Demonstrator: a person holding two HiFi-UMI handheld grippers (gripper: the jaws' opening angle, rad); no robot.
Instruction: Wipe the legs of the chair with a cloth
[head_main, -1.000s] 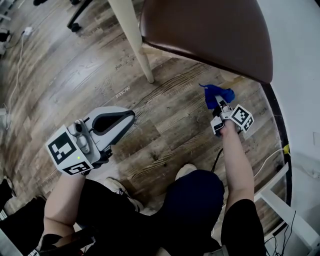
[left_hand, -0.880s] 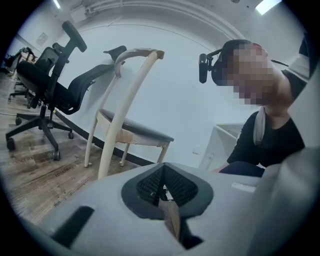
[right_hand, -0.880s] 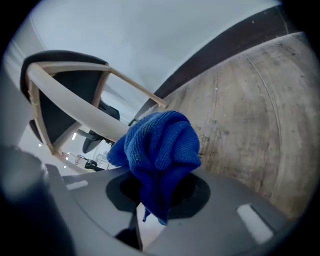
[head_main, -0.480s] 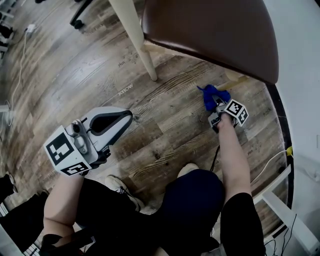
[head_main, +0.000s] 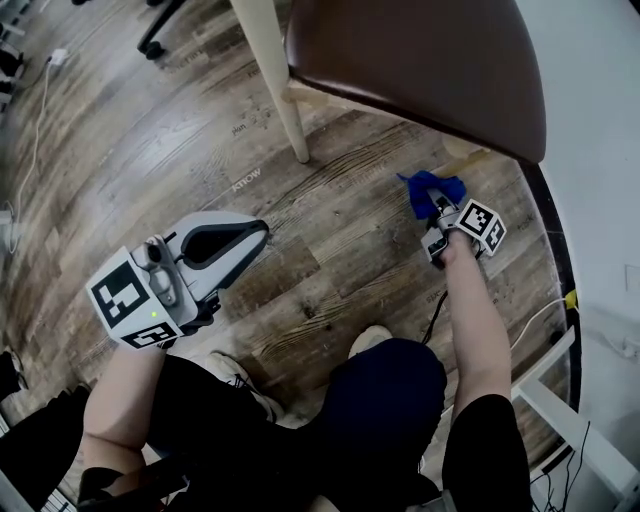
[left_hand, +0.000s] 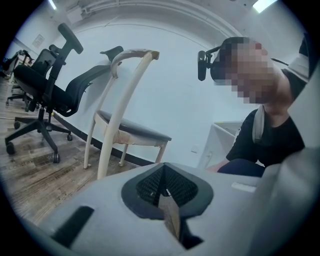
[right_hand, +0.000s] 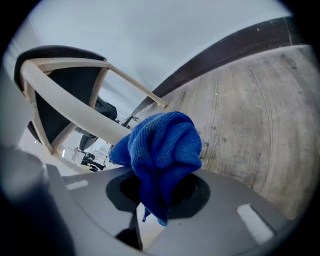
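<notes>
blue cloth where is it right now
The blue cloth is clamped in the right gripper, at the head view's right, above the wood floor, next to the brown chair seat edge.

Head cam: high above person, faces steeply down, wide angle. Takes in wood floor (head_main: 330, 235), chair (head_main: 420, 70) seat at top edge, left gripper (head_main: 250, 240) and right gripper (head_main: 440, 212) lower down, person's legs at bottom.

Left gripper cam: sits behind own jaws, low nr floor, faces across room twd chair side-on, well off; person at frame right.

Right gripper cam: low, rolled sideways, looks up under chair frame, close; cloth (right_hand: 162, 145) nr lens fills centre.

Shared: chair + floor in all 3 views.
</notes>
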